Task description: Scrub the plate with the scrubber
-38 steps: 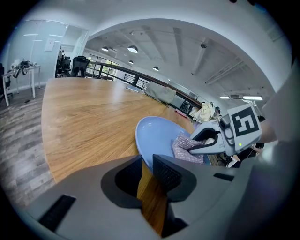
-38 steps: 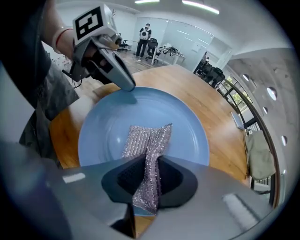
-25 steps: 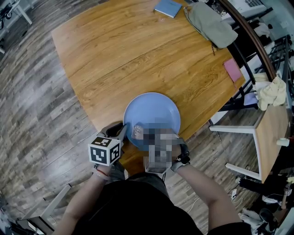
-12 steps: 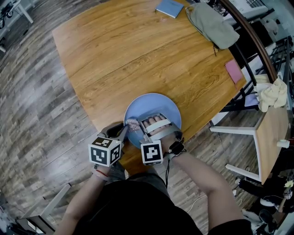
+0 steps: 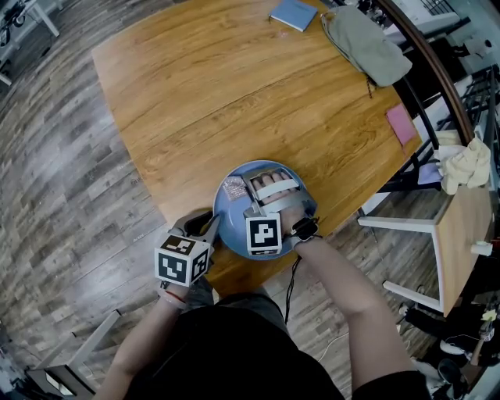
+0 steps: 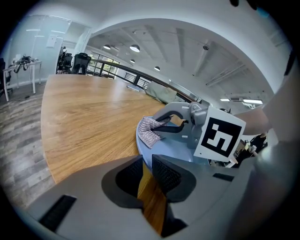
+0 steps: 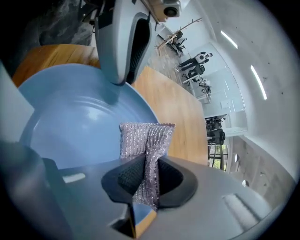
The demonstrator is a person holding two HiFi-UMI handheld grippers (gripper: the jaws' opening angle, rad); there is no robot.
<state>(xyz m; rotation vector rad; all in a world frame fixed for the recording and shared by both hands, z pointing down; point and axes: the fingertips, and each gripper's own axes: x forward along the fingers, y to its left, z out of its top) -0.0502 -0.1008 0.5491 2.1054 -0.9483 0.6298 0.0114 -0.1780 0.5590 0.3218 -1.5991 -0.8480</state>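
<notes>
A light blue plate (image 5: 231,217) lies at the near edge of the wooden table (image 5: 219,86). My right gripper (image 5: 241,192) is over the plate, shut on a silvery mesh scrubber (image 5: 234,187) that rests on the plate's far left part. The right gripper view has the scrubber (image 7: 143,138) pinched between the pads, with the plate (image 7: 79,122) beneath it. My left gripper (image 5: 211,226) is shut on the plate's left rim. In the left gripper view the plate (image 6: 173,150) enters the jaws and the scrubber (image 6: 151,130) lies beyond. My right hand hides the plate's middle.
At the table's far right lie a grey-green bag (image 5: 367,43), a blue notebook (image 5: 294,13) and a pink card (image 5: 400,123). To the right stands a second table with a crumpled cloth (image 5: 462,160). The floor is grey wood planks.
My right gripper has carried the scrubber across the plate, from the near rim toward the far left part. The left gripper has kept its hold on the rim.
</notes>
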